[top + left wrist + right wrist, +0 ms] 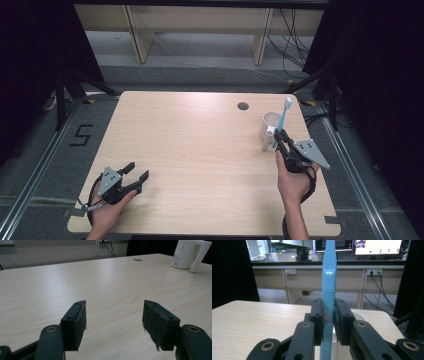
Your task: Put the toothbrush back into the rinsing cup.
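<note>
While you hold it, the blue toothbrush (329, 290) stands near upright in your right gripper (328, 315), jaws closed flat on the ribbed part of its handle, roughly mid-length. Judging by look: light, stiff plastic, slim and smooth. It could pivot or slip between the pads if you tilt fast. The ribbed section is the sensible hold, and you are on it.

High view: right gripper (283, 142) at the right side of the counter (200, 150), just near of the white cup (270, 127). Brush head (287, 103) rises above the cup's rim; the handle's lower end hangs at the cup's near side. Cannot tell whether it is inside the cup or just outside.

Cup looks like light plastic with a side handle and would likely tip if knocked.

Left gripper (135, 177) rests low at the near left corner, jaws wide apart, holding nothing, well apart from cup and brush.
</note>
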`<state>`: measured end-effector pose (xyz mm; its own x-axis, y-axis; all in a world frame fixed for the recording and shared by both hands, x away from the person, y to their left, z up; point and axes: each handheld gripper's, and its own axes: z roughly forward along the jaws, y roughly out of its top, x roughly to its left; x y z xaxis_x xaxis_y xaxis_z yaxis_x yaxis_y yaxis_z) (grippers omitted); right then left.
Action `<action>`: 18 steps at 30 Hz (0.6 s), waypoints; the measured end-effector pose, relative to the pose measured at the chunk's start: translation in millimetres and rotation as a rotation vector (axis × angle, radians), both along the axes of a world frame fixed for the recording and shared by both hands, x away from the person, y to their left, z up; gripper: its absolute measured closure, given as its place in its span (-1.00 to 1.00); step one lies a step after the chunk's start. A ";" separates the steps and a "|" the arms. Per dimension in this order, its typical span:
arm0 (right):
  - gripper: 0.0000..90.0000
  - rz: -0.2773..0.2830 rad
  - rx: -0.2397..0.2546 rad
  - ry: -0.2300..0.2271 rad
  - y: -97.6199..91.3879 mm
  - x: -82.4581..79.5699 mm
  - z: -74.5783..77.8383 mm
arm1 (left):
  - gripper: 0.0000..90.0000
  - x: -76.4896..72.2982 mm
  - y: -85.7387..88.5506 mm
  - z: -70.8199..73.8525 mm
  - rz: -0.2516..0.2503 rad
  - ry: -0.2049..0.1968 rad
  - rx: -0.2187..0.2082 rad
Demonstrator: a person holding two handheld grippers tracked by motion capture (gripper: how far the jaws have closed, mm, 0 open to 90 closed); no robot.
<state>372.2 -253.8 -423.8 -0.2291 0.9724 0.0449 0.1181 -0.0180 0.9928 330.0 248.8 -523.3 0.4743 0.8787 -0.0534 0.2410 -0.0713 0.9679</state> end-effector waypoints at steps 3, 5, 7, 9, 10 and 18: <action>0.76 -0.002 0.000 0.001 0.8 2.8 0.5 | -0.21 0.5 -0.2 -0.4 -0.003 -0.006 -0.004; 0.76 -0.002 0.004 -0.012 1.0 6.1 0.3 | -0.22 -0.4 0.2 0.3 0.000 0.003 0.005; 0.76 -0.005 0.003 -0.003 1.4 8.3 0.0 | -0.22 -0.4 0.3 0.4 0.000 0.004 0.004; 0.76 -0.007 -0.004 0.004 1.2 9.0 -0.2 | -0.22 -0.5 0.3 0.3 0.000 0.004 0.004; 0.76 -0.011 -0.007 -0.011 1.1 12.0 -1.1 | -0.22 -0.5 0.2 0.3 0.000 0.003 0.005; 0.76 -0.011 0.003 -0.007 3.1 19.9 1.1 | -0.22 -0.5 0.3 0.4 0.000 0.005 0.002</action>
<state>392.1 -250.8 -422.7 -0.2184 0.9747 0.0465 0.1107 -0.0226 0.9936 329.5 249.0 -523.0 0.4738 0.8790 -0.0540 0.2461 -0.0733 0.9665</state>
